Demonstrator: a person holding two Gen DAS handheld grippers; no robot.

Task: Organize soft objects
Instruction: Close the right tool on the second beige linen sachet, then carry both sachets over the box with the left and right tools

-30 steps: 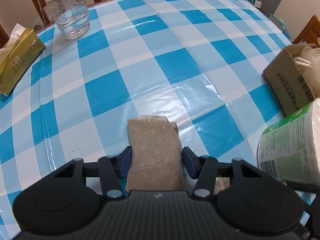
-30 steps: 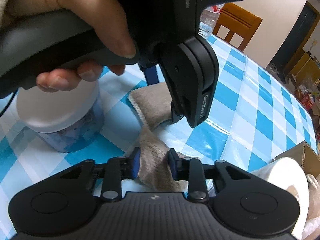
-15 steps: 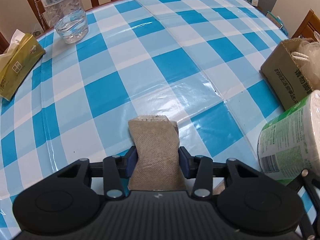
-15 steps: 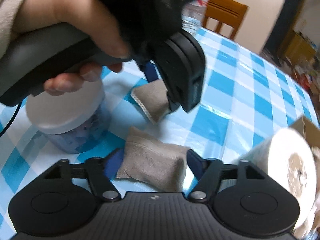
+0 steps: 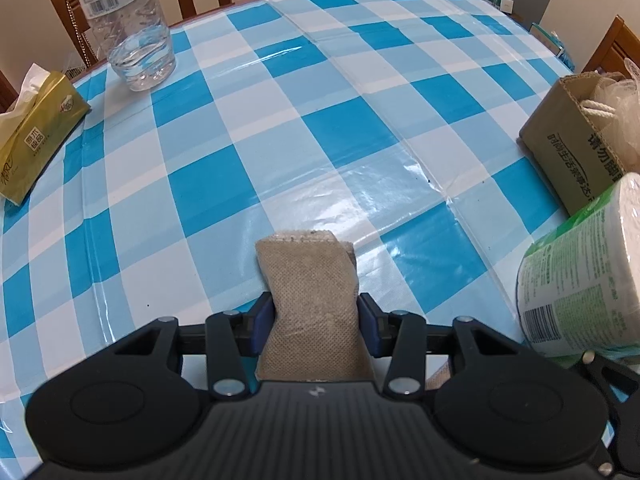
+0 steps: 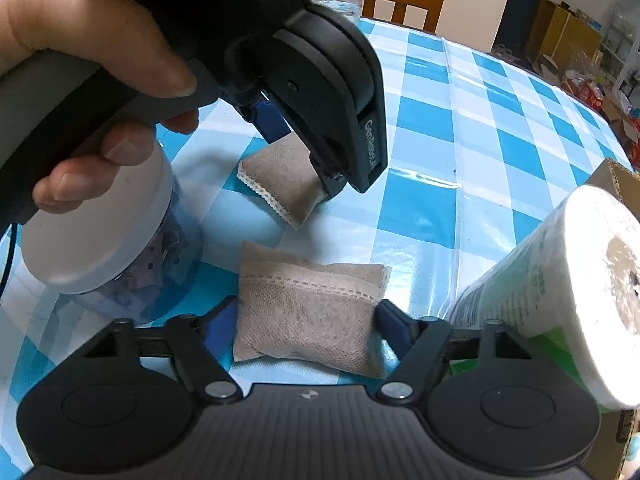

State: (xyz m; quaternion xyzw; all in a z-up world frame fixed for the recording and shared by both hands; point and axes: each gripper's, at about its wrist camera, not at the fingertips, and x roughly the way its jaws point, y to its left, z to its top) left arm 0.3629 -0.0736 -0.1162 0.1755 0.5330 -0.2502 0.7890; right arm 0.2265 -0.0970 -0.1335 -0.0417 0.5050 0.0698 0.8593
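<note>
My left gripper [image 5: 316, 322] is shut on a beige fabric pouch [image 5: 310, 288] and holds it just over the blue checked tablecloth. The same pouch [image 6: 280, 184] and the left gripper [image 6: 296, 148] show in the right wrist view, behind a second beige pouch [image 6: 308, 312]. That second pouch lies flat on the cloth between the open fingers of my right gripper [image 6: 306, 326], which do not squeeze it.
A plastic jar with a white lid [image 6: 104, 240] stands at the left. A paper towel roll [image 6: 560, 296] lies at the right, also in the left wrist view [image 5: 580, 276]. A cardboard box [image 5: 576, 148], a water bottle [image 5: 128, 28] and a tissue pack [image 5: 36, 136] sit further off.
My right gripper has opened and let its pouch drop flat on the cloth. My left gripper has closed tighter on its pouch and lifted slightly.
</note>
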